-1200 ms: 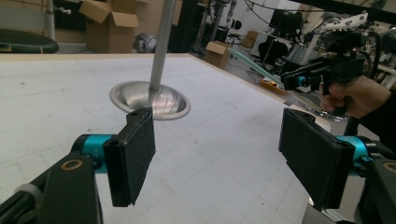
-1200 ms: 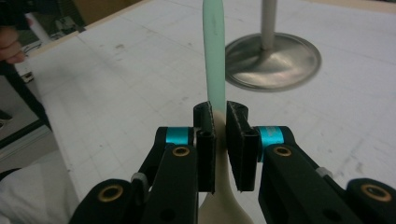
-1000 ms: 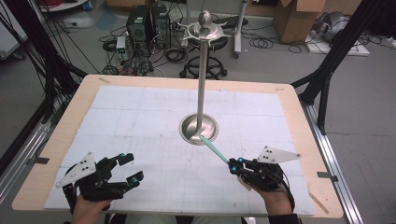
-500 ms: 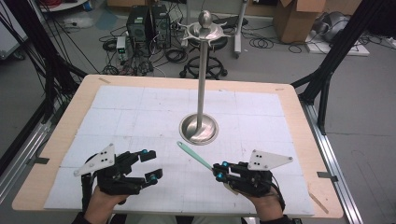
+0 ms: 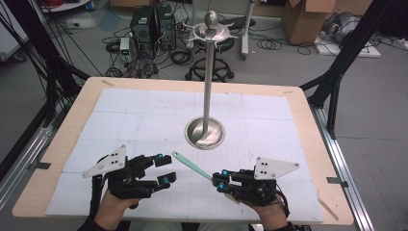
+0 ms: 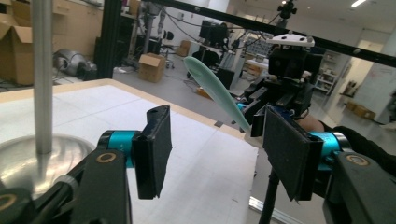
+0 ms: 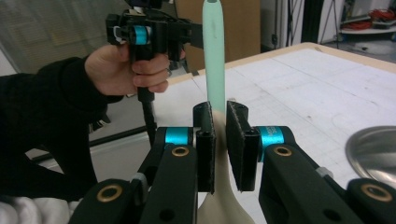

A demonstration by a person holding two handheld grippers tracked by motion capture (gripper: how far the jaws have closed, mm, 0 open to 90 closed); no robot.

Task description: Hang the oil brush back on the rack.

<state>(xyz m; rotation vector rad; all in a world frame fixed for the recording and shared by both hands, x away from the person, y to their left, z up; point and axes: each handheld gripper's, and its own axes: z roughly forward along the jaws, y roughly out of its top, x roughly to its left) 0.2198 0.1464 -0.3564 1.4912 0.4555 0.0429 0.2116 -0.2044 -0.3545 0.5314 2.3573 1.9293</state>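
Spoon (image 5: 191, 165) handle is pinched between the jaws of the right gripper (image 5: 222, 179), which are nearly shut on it; in the right gripper view the two black pads press on the pale stem from both sides, and the mint-green end (image 7: 214, 56) stands straight up beyond them. In the high view the spoon slants up and away from that gripper toward the stand (image 5: 206, 132), its free tip well short of the stand's round base and clear of the table (image 5: 72, 125).

Left gripper (image 5: 165, 169) sits on the near side of the stand, to the left of the spoon tip. Its jaws have just been closing and stand about half open, with nothing between the pads. In the left gripper view the spoon (image 6: 212, 91) rises behind the gap between those jaws, held farther off by the right gripper (image 6: 254, 122), and it touches neither pad.

Stand's pole (image 6: 41, 74) rises at the left of that view from the shiny base. White gridded mat (image 5: 144, 108) covers the table under both grippers.
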